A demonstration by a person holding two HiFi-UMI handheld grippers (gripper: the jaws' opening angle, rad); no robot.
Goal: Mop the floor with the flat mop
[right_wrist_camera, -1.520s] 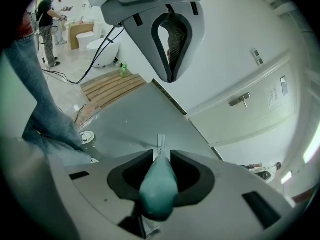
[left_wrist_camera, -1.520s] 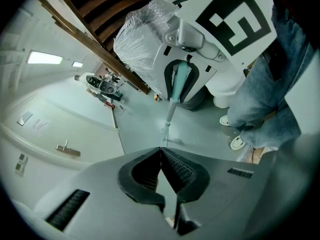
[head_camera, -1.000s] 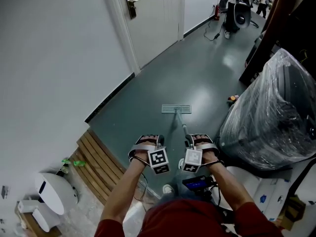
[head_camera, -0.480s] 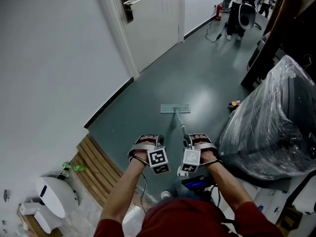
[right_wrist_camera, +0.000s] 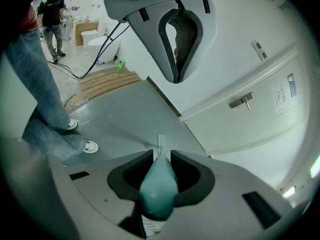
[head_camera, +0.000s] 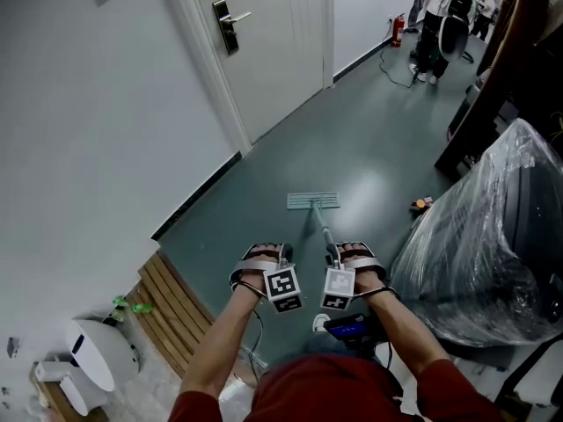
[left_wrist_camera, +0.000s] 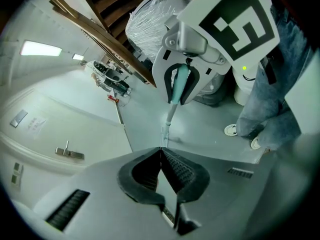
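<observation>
Mopping under way, by the look of things: flat mop [head_camera: 313, 201] lying pad-down on the grey-green floor [head_camera: 369, 139], out in front in mid-corridor. No wet trail visible, so hard to judge the ground covered, but probably a long stretch left towards the far end. Right gripper [right_wrist_camera: 161, 156] clamped tight on the teal grip of the mop handle [head_camera: 322, 229], pad straight ahead down the shaft. Left gripper [left_wrist_camera: 160, 151] pinched closed on nothing, just beside the handle.

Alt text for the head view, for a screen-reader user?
The right gripper clamps the flat mop handle, the mop pad flat on the grey-green floor ahead; the left gripper is shut and empty beside it. A white door stands left, a plastic-wrapped bulk right.
</observation>
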